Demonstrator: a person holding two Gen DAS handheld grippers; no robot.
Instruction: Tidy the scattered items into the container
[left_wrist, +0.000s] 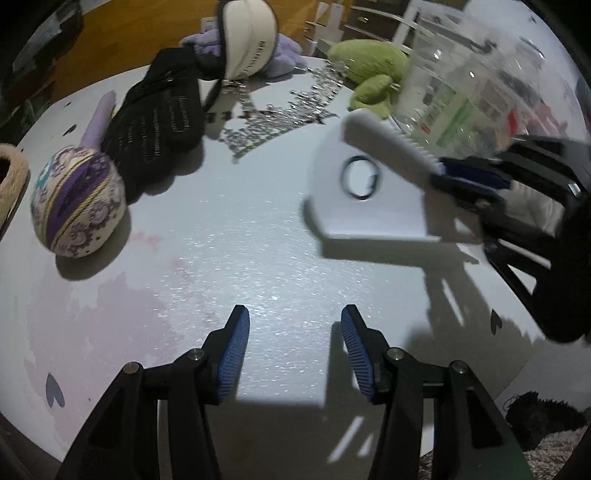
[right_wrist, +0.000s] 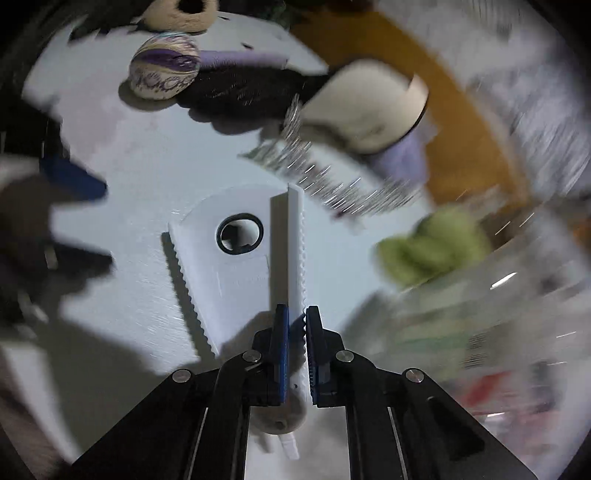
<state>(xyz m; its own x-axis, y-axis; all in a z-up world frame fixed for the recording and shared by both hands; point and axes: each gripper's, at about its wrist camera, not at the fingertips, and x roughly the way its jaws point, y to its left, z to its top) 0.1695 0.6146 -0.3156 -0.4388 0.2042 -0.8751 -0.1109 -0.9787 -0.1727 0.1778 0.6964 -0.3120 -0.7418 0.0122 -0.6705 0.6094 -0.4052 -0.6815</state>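
Note:
My right gripper (right_wrist: 297, 325) is shut on the toothed edge strip of a flat white plastic piece (right_wrist: 229, 266) with serrated sides and a black-ringed round hole. In the left wrist view that gripper (left_wrist: 454, 181) holds the white piece (left_wrist: 354, 206) tilted above the table, just in front of a clear plastic container (left_wrist: 480, 85). My left gripper (left_wrist: 295, 325) hangs open over bare tabletop with nothing between its blue pads. A purple patterned ball (left_wrist: 77, 201), a black cloth (left_wrist: 155, 125), a cream cap (left_wrist: 247, 37) and silver tinsel (left_wrist: 280, 110) lie scattered farther back.
A green plush (left_wrist: 369, 62) sits next to the container, a purple plush (left_wrist: 284, 55) behind the cap. A beige fuzzy item (left_wrist: 11, 181) pokes in at the left edge. The round white table (left_wrist: 221, 240) ends close on the right, above a dark rug (left_wrist: 543, 417).

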